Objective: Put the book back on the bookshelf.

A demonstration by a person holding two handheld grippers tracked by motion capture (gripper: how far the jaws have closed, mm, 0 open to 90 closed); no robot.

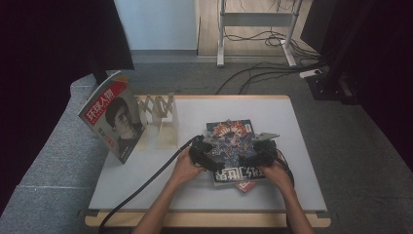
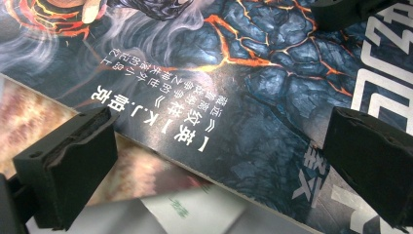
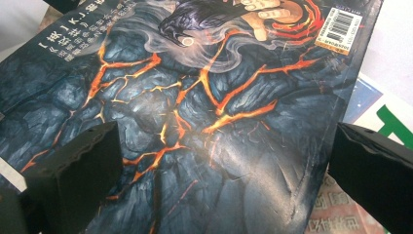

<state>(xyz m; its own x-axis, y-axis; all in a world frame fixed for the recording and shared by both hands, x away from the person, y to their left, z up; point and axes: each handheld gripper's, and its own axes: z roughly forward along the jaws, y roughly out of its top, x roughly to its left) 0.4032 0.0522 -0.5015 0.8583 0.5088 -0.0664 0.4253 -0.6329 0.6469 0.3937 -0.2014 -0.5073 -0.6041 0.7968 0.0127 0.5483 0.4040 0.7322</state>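
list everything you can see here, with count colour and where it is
top magazine: 1, dark blue with orange lava cracks, on the stack at table centre
magazines under it: at least 2, red and pale, edges poking out
standing magazine: 1, red-and-white cover, left table edge
wooden rack: 1, pale wood, beside it
table: 1, white
cables: several, black, floor behind
left gripper: 1, black, open over the stack
right gripper: 1, black, open over the stack

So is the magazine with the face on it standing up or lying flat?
Standing up. The portrait magazine is tilted, leaning against the wooden rack, its cover facing the camera.
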